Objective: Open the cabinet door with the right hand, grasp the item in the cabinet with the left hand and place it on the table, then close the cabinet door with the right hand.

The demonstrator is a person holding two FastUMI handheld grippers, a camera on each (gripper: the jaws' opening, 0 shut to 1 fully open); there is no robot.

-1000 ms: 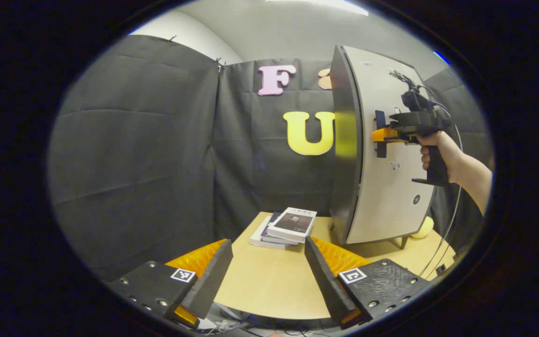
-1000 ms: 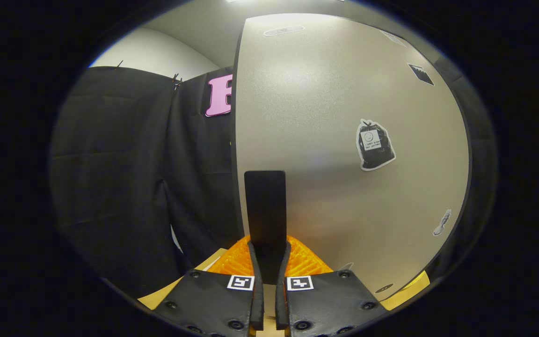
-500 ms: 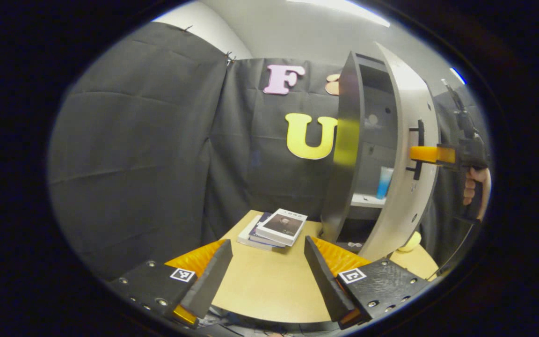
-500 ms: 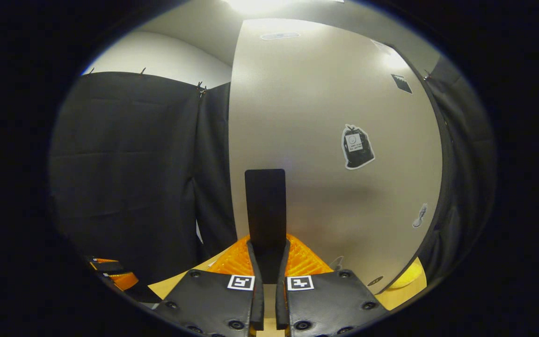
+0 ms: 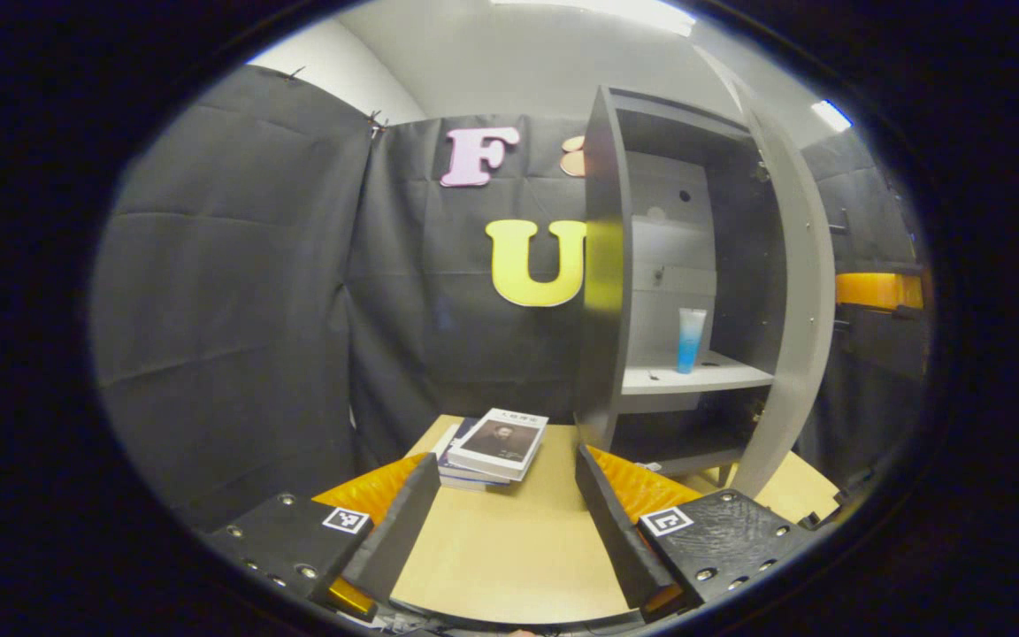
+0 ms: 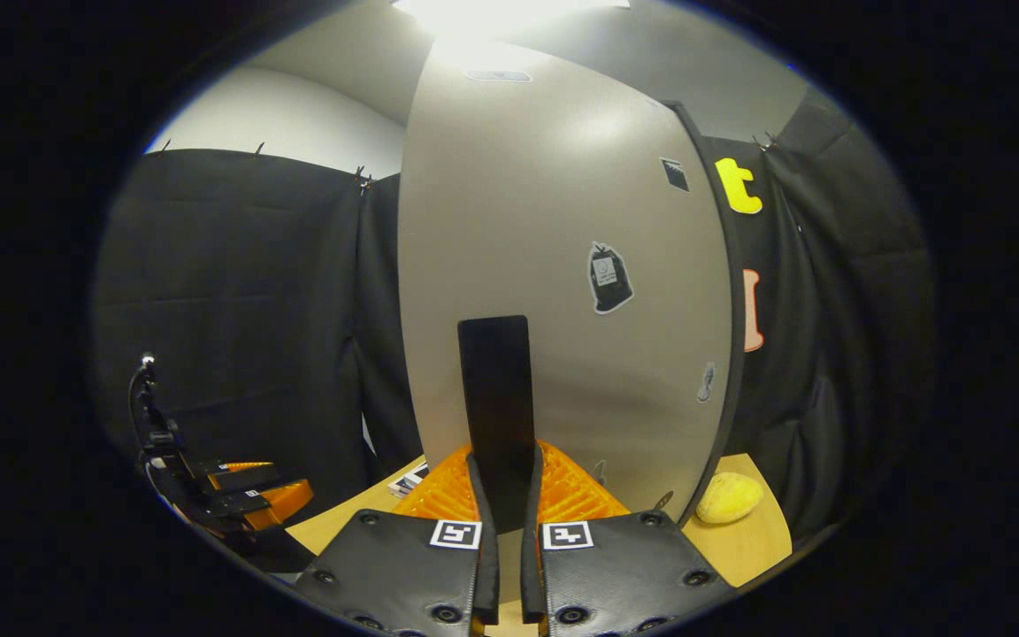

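With the cabinet door (image 6: 554, 265) open, right gripper (image 6: 502, 495) fingers clamp its handle (image 6: 496, 398); left gripper (image 5: 505, 509) fingers spread wide, tube (image 5: 691, 340) at center right of the frame ungrasped.

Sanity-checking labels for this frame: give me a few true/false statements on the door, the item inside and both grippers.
1. The cabinet door is open. True.
2. The right gripper is open and clear of the door. False: it is shut on the door handle.
3. A blue tube stands upright on the cabinet shelf. True.
4. The left gripper holds the blue tube. False: it is open above the table, with nothing between its fingers.
5. The stack of books sits inside the cabinet. False: it lies on the table, outside the cabinet.
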